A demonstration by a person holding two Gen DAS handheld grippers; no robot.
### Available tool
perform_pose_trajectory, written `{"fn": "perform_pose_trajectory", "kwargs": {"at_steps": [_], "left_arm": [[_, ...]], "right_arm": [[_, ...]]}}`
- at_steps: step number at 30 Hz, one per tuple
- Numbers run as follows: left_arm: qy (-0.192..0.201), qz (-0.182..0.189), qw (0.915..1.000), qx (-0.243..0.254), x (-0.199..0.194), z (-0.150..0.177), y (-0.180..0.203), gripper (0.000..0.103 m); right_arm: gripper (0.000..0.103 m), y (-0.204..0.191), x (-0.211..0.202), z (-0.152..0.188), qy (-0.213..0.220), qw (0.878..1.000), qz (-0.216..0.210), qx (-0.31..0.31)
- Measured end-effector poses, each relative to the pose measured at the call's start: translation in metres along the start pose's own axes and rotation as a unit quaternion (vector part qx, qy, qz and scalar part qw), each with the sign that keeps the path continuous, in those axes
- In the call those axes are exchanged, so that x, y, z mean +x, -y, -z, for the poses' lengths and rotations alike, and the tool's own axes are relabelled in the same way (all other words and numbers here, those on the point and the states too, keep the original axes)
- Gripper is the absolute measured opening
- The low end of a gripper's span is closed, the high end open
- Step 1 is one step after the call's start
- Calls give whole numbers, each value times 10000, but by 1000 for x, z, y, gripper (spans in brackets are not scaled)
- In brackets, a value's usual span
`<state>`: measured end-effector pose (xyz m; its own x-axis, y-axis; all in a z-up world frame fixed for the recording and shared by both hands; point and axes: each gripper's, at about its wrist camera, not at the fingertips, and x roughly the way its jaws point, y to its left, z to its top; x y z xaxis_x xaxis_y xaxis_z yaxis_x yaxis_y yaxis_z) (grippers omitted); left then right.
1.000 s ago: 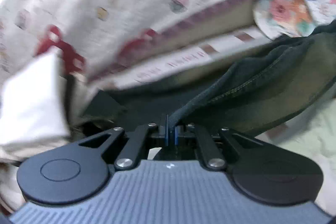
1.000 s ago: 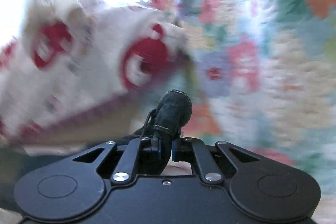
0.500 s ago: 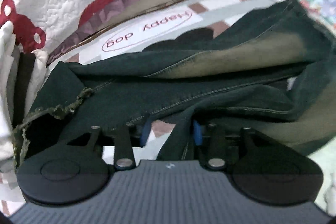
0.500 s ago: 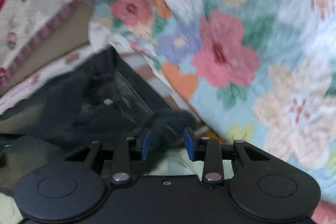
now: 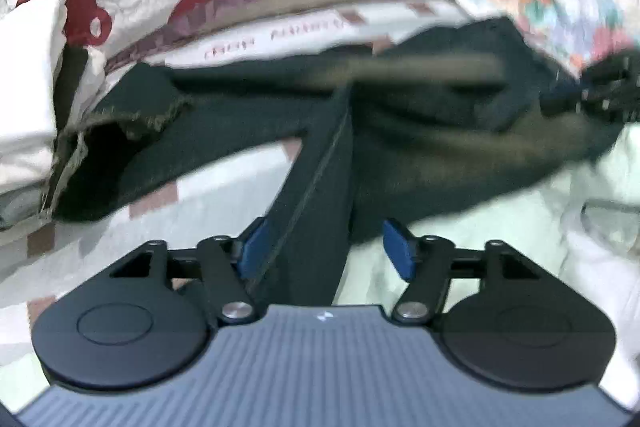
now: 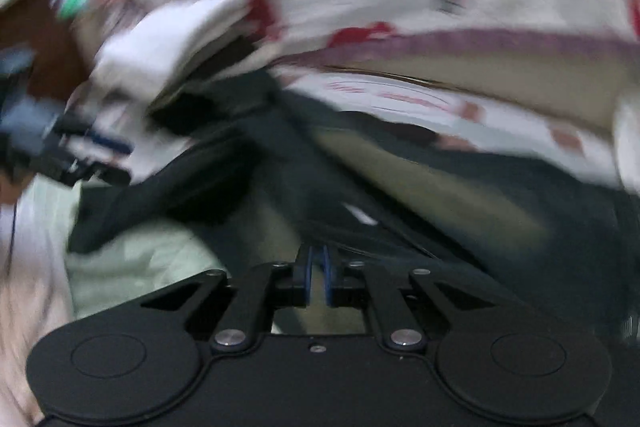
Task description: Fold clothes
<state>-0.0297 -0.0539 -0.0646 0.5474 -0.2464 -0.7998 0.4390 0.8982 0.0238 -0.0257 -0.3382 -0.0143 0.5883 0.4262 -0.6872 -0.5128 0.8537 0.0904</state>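
Dark jeans (image 5: 420, 131) are lying spread ahead of both tools, one strip running between the left gripper's (image 5: 326, 251) wide-apart fingers. Right gripper (image 6: 316, 275) is nearly pressed together; whether it's pinching denim, can't tell. Bedsheet (image 5: 256, 39) lettering is blurring, unreadable.

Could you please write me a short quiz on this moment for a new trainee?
1. True or false: the left gripper is clamped shut on the jeans.
2. What runs between the left gripper's pads? A) a white sock B) a strip of the jeans C) nothing
3. How do the right gripper's pads stand?

Key
1. False: its pads stand wide apart.
2. B: a dark strip of the jeans runs between the open pads.
3. Nearly together, with a narrow gap; the blur hides whether they pinch any cloth.
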Motion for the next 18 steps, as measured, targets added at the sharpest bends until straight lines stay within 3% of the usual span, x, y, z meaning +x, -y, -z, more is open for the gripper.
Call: {"fn": "perform_pose_trajectory", "kwargs": {"at_steps": [2,7,8,9,12,14,18], "left_arm": [[-193,-167,9996,99,10,6,-2,65],[-542,-567,9961,408,32,11,-7,63],[-567,-641,9951,490,35,8,-9,54],[-593,-715,9940,572,37,5,-10,30],[-669,-937,9900,817,46,-3,-14,22],[-591,-1153,9884,794,52,-17,-21,21],[10,-1399,9897,318,65,-41,-47,23]], "right_arm": [[11,-19,5,-3,-110,9991,25,-404],[22,-38,13,7,-427,9966,144,-690],[25,-42,14,10,-459,9957,177,-791],[28,-44,15,14,-515,9946,203,-883],[29,-49,20,19,-693,9912,145,-1119],[29,-50,23,20,-772,9894,172,-1216],[30,-51,31,22,-859,9878,220,-1280]]}}
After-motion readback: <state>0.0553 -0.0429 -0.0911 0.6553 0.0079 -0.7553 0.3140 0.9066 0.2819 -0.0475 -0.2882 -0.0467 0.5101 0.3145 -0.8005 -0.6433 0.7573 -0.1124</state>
